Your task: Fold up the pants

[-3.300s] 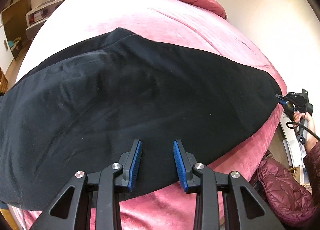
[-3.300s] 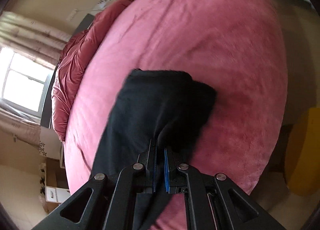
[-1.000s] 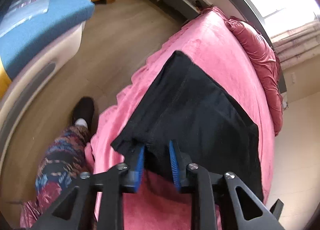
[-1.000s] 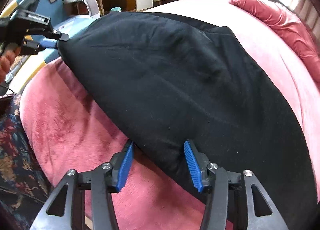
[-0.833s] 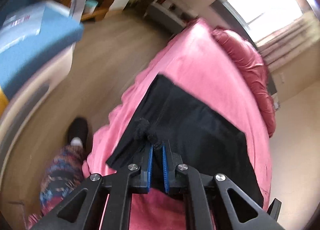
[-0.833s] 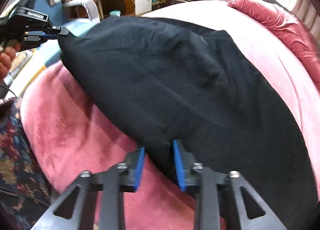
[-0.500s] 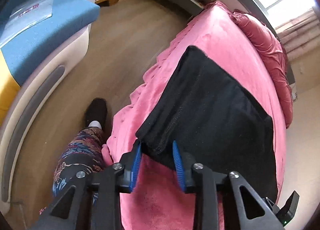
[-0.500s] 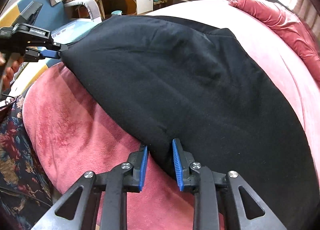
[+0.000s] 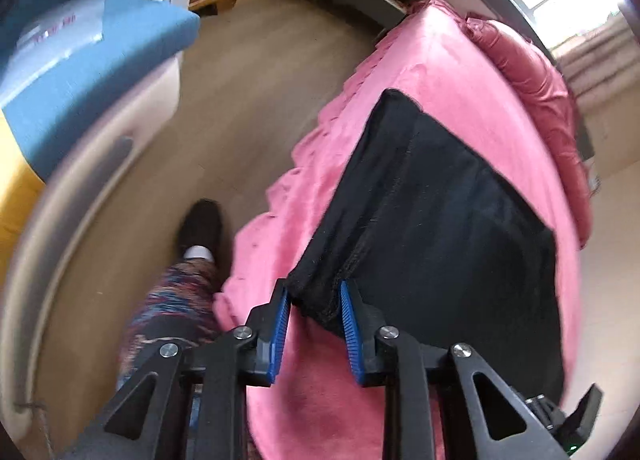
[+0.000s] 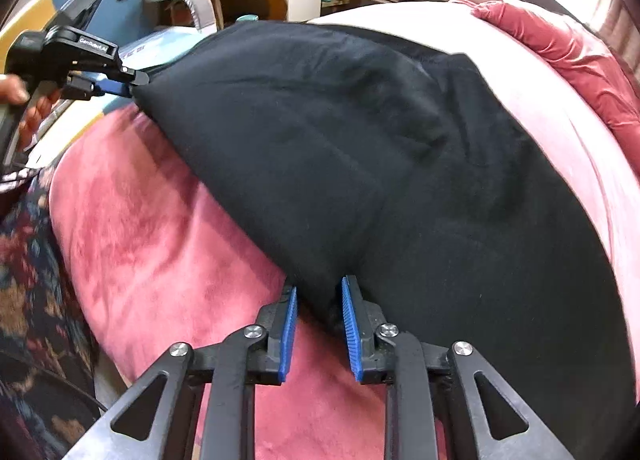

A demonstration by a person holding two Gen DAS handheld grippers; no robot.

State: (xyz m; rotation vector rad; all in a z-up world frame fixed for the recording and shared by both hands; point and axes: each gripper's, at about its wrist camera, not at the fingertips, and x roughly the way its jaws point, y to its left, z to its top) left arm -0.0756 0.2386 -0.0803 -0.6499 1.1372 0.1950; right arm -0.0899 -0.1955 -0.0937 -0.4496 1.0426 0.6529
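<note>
At the bed's (image 10: 160, 244) near edge, both grippers straddle the pants' (image 10: 360, 132) hem. The left gripper (image 9: 312, 314) is closing on a stitched corner, the right gripper (image 10: 318, 318) on a soft bulge, neither pinched yet. A shallow bite could slip off thick black fleece; beyond, plush pink velvet and a puffy quilt (image 10: 560, 36).

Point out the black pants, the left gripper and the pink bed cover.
black pants (image 9: 460, 212), left wrist view, middle of cloth.
left gripper (image 9: 311, 302), left wrist view, between fingertips.
pink bed cover (image 10: 160, 252), right wrist view, bare near part.
</note>
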